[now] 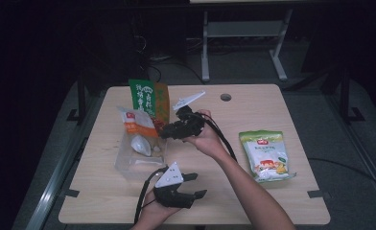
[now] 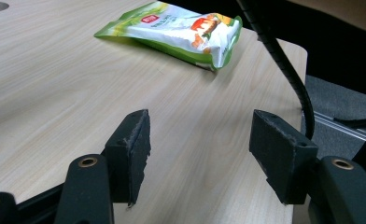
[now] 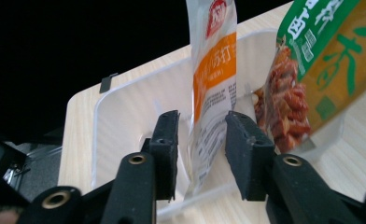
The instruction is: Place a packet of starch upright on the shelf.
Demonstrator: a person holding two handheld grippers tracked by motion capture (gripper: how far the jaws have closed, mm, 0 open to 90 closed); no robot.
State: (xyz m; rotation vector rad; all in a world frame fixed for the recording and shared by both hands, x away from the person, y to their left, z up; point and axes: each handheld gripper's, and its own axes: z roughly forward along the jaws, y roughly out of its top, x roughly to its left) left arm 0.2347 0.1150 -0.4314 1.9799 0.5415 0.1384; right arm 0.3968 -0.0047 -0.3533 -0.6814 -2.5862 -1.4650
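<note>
Release looked under way: the right claw (image 3: 197, 154) stood spread around the orange pouch (image 3: 212, 88) upright in the bin (image 3: 125, 116); next, the spread, empty left claw (image 2: 200, 154) should fetch the green pouch (image 2: 181, 30) beyond the bin.

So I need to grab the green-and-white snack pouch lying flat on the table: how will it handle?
The green-and-white snack pouch looks puffy and soft, so probably light and floppy. Its glossy film may slip between the jaws.

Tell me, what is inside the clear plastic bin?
The clear plastic bin holds an orange-white packet standing upright and a green snack bag behind it. Their lower ends are covered.
</note>
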